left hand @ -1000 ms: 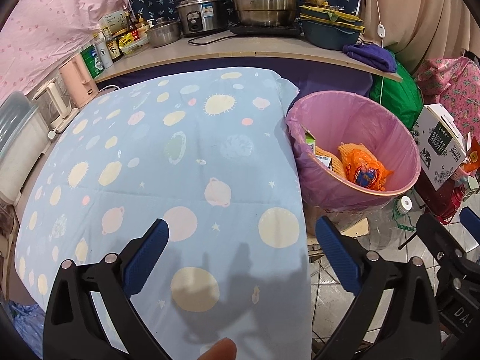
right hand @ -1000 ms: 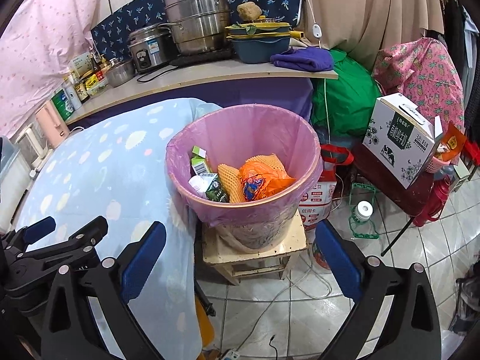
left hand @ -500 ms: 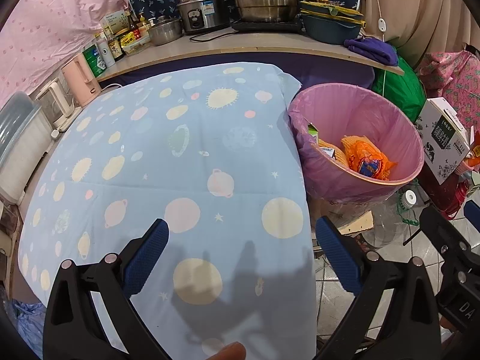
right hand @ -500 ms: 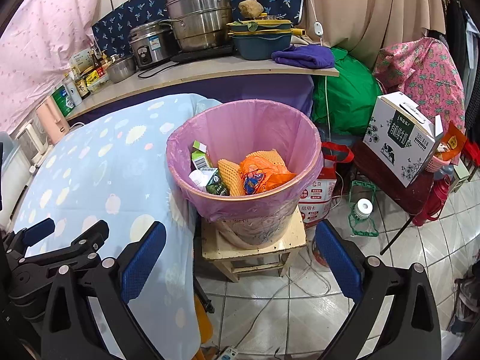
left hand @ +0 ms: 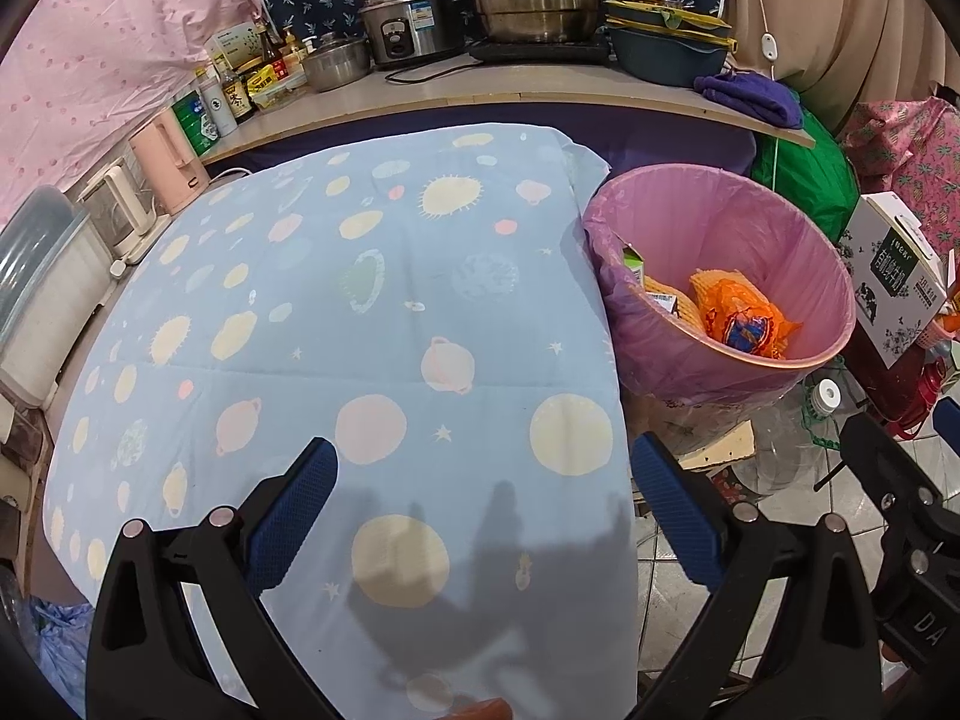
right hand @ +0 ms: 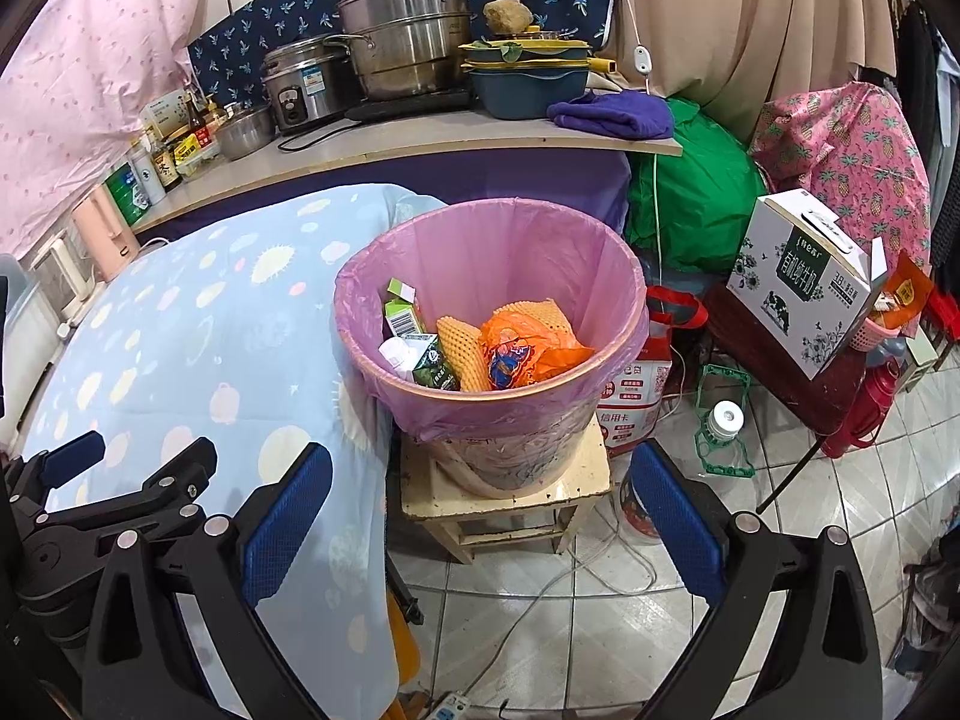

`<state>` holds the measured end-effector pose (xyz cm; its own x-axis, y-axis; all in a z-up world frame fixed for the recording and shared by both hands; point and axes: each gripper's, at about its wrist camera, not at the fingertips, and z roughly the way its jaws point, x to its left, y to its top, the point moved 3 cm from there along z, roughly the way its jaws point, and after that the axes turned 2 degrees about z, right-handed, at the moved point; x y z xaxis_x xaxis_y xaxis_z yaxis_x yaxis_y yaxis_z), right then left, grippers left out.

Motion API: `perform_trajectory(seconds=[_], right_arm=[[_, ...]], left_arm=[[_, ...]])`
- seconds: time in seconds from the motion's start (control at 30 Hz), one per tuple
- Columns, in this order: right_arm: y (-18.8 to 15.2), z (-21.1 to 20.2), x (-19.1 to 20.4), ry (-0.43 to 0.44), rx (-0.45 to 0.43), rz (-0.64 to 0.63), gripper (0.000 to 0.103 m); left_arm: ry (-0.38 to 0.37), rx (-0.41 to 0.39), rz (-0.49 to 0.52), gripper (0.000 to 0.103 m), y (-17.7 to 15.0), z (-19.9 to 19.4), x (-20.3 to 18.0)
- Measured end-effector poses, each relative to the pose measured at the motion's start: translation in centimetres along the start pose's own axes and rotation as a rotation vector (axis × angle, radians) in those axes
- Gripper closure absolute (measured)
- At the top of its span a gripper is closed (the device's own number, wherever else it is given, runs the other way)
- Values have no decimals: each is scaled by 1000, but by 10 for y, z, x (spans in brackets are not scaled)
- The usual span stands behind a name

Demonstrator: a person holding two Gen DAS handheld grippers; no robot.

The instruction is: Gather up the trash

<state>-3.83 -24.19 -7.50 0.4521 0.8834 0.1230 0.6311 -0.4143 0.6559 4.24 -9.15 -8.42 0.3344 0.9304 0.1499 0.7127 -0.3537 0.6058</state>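
Note:
A bin lined with a pink bag (right hand: 498,252) stands on a small wooden stool (right hand: 510,492) beside the table; it also shows in the left wrist view (left hand: 750,228). Inside lie an orange wrapper (right hand: 522,348), yellow foam netting (right hand: 459,351) and green cartons (right hand: 399,312). My left gripper (left hand: 483,504) is open and empty above the blue planet-print tablecloth (left hand: 360,300). My right gripper (right hand: 480,510) is open and empty, in front of the stool and below the bin's rim.
A counter at the back holds steel pots (right hand: 408,24), a rice cooker (left hand: 408,30), bottles and a purple cloth (right hand: 612,114). A white milk carton box (right hand: 804,276), a green bag (right hand: 696,204) and a red flask (right hand: 870,408) stand right of the bin on the tiled floor.
Both grippers have drawn back slightly from the bin and table; the view has widened a little. Both stay open and empty.

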Motion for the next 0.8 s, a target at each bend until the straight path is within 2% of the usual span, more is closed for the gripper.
perform_trajectory(seconds=[0.43,0.8], right_arm=[[-1,-2,0,-1,0,-11,7],[-3,-2,-2,-10,7,-16,7]], left_arm=[[0,2,7,9,-3,-2,0],[28,10,8,9,-5,-6,-2]])
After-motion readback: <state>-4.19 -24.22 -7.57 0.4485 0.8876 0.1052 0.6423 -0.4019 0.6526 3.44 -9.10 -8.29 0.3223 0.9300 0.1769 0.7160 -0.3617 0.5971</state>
